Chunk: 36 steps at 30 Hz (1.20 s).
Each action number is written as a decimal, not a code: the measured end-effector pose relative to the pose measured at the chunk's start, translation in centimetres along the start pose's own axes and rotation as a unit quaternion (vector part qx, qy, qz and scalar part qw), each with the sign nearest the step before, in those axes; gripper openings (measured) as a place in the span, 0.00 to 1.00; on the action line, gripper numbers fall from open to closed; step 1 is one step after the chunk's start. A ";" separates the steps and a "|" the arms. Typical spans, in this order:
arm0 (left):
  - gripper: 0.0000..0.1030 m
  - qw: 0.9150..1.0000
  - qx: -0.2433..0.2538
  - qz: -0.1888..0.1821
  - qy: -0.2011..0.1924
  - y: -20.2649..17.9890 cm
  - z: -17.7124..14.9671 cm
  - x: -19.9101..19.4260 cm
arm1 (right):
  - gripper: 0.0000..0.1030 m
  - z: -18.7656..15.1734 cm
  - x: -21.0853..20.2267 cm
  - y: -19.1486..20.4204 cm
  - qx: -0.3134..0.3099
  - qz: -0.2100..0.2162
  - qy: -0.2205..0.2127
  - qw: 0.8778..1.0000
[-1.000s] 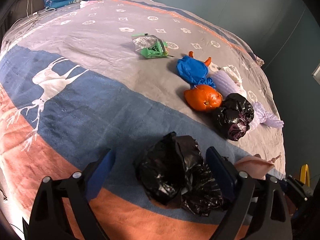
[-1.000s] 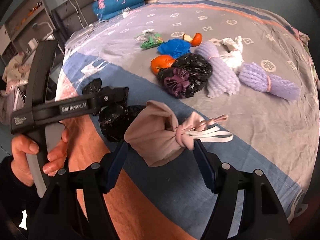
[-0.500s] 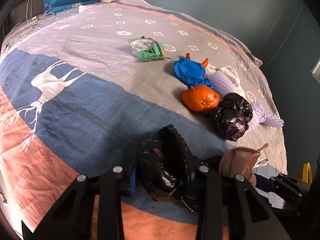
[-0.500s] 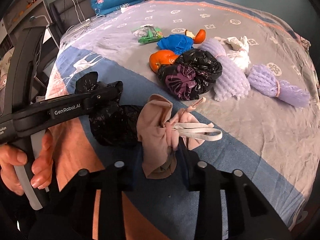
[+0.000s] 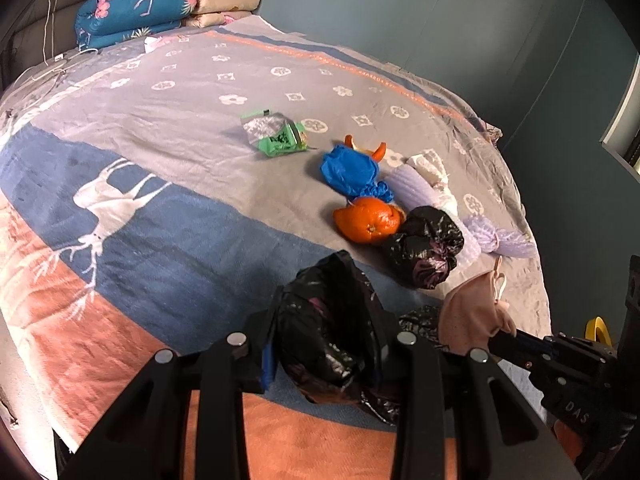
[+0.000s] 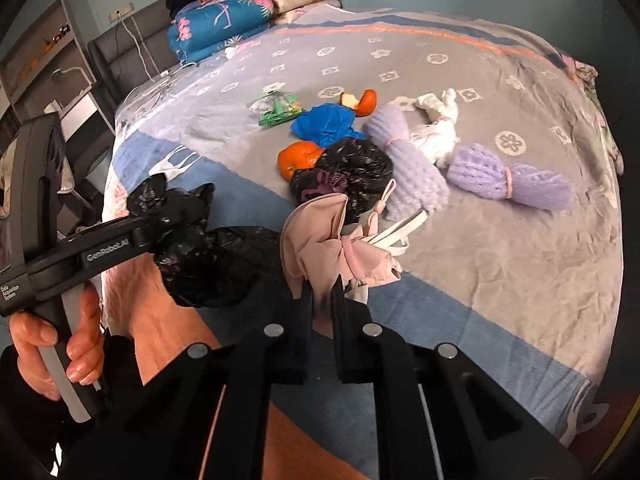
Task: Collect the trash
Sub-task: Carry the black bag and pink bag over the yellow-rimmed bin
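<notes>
Left fingers: the left gripper (image 5: 326,356) has its jaws clamped on a crumpled black bag (image 5: 328,332); the plastic bulges up between and over the pads, and a loose fold trails down to the blanket.
Right fingers: the right gripper (image 6: 321,300) is pressed nearly together, pinching the lower edge of a pink cloth bundle (image 6: 332,244) tied with a white strap.
Bundle position: it stands up from the fingertips, at the boundary of the blue and grey bands of the bedspread (image 6: 500,264).
Left gripper seen from the right: its black bag (image 6: 208,256) hangs at the tip of the tool, just beside the pink bundle.
Hand: a person's hand (image 6: 56,344) wraps the left tool's handle at the lower left of the right view.
Trash left on the bed: a second black bag (image 5: 426,248) touches an orange (image 5: 368,220); behind them lie a blue glove (image 5: 350,170), an orange peel (image 6: 362,102) and a green wrapper (image 5: 276,136).
Foam nets: two purple foam sleeves (image 6: 508,178) lie to the right of the black bag, with a white crumpled tissue (image 6: 436,132) between them.
Far end: folded quilts (image 5: 136,8) are stacked by the headboard.
Uncertain: whether the pink bundle rests on the blanket or is clear of it cannot be told.
</notes>
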<state>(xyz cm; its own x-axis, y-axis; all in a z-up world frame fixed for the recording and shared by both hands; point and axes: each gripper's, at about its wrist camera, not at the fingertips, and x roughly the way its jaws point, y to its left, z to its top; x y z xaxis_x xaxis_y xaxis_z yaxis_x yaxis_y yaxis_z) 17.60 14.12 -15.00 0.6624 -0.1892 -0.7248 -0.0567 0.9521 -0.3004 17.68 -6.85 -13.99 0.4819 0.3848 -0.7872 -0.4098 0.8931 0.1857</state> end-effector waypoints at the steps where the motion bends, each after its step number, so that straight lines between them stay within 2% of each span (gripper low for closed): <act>1: 0.31 1.000 -0.001 -0.001 -0.001 0.0 0.0 -0.2 | 0.08 0.1 -0.2 -0.2 0.005 0.003 0.001 1.000; 11: 0.31 1.000 0.002 -0.005 -0.024 -0.5 0.5 -3.3 | 0.08 0.5 -4.3 -0.8 0.009 0.014 -0.029 0.999; 18: 0.31 0.999 0.013 -0.012 -0.039 -1.9 0.6 -5.3 | 0.08 0.4 -8.5 -1.0 0.004 0.013 -0.059 0.998; 27: 0.31 0.996 0.049 -0.031 -0.063 -5.9 0.7 -8.1 | 0.08 -0.1 -14.3 -2.2 0.004 0.001 -0.102 0.995; 36: 0.31 0.992 0.078 -0.067 -0.076 -10.2 0.4 -10.6 | 0.08 -1.0 -19.7 -4.1 0.016 -0.018 -0.143 0.989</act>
<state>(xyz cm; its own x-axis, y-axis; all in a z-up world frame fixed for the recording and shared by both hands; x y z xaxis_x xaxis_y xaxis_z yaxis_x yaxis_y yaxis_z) 11.39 6.47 -3.99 0.7616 -0.2892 -0.5799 0.1480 0.9489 -0.2788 9.07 -18.35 0.14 0.6964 0.3994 -0.5963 -0.3661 0.9123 0.1836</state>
